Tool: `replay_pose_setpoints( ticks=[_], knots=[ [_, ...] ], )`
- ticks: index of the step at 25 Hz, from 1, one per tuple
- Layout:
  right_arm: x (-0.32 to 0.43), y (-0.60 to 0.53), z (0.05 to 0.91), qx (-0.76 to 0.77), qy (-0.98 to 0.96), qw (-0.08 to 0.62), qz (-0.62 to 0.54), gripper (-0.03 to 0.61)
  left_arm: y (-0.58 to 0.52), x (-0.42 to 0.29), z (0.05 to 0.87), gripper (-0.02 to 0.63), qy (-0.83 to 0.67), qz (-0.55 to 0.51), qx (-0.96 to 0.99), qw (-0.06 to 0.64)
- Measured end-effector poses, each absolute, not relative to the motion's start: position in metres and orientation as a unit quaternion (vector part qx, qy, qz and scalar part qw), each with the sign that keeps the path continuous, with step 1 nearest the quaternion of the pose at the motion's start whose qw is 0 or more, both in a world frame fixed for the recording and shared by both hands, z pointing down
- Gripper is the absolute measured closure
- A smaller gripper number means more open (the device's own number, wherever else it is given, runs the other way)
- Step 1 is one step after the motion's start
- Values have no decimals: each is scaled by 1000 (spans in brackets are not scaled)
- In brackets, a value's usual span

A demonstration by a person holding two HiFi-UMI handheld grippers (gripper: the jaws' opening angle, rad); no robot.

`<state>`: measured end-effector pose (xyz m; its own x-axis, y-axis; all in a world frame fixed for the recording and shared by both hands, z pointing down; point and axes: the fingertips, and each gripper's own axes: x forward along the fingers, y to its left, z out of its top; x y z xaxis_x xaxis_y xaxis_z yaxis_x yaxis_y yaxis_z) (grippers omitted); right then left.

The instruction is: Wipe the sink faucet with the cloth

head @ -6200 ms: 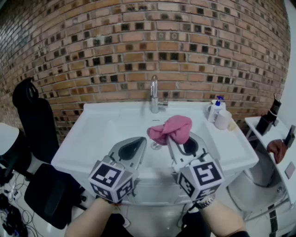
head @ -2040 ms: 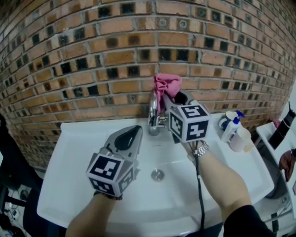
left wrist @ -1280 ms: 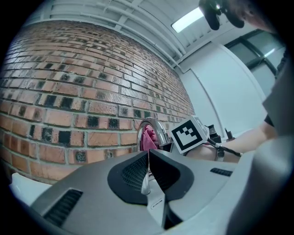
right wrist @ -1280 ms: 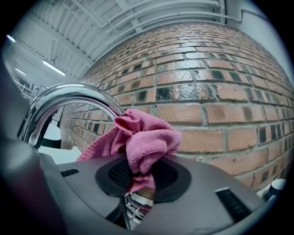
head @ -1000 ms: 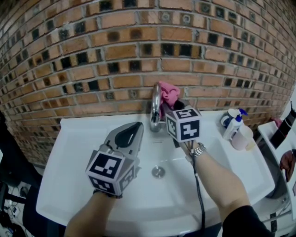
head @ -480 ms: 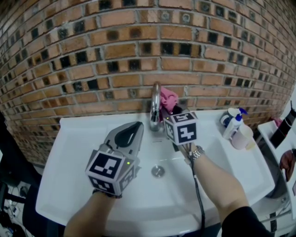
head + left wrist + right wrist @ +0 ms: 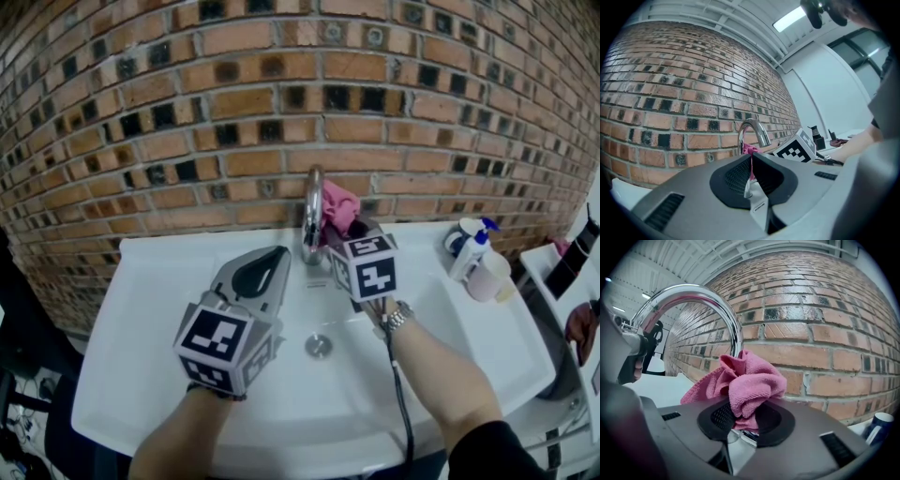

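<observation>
While the jaws of your right gripper (image 7: 740,414) pinch the pink cloth (image 7: 752,380) beside the faucet (image 7: 312,214), your left gripper (image 7: 751,174) hovers. Its jaws are closed, empty.

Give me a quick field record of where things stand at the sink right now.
right gripper: shut on the pink cloth
cloth position: bunched up, appears pressed to the right side of the faucet neck, below its arch
left gripper: shut, nothing between its jaws, held over the sink left of the faucet
drain: in view, uncovered
bottles: on the sink's right rim, apart from both grippers
</observation>
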<state>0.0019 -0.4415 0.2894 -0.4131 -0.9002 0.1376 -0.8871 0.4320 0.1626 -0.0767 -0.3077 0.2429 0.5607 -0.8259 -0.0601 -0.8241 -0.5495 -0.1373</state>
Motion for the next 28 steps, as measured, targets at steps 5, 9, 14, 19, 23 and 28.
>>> replay_pose_setpoints(
  ticks=[5,9,14,19,23,28],
  knots=[
    [2,-438,303,529,-840,117,-26,482,-307,-76,241,603,468,-4,-880,77],
    [3,-437,308,532,-838,121,-28,482,-306,-77,244,601,469,-6,-880,77],
    [0,-431,313,527,-840,123,-28,482,-306,-75,244,601,467,-7,-881,76],
    [0,-425,316,523,-843,128,-27,482,-305,-74,246,601,466,-9,-882,73],
    [-1,-420,320,519,-844,131,-26,482,-305,-74,248,603,465,-11,-883,71],
    [0,-415,325,516,-846,134,-24,483,-305,-74,249,603,466,-12,-882,72]
  ],
)
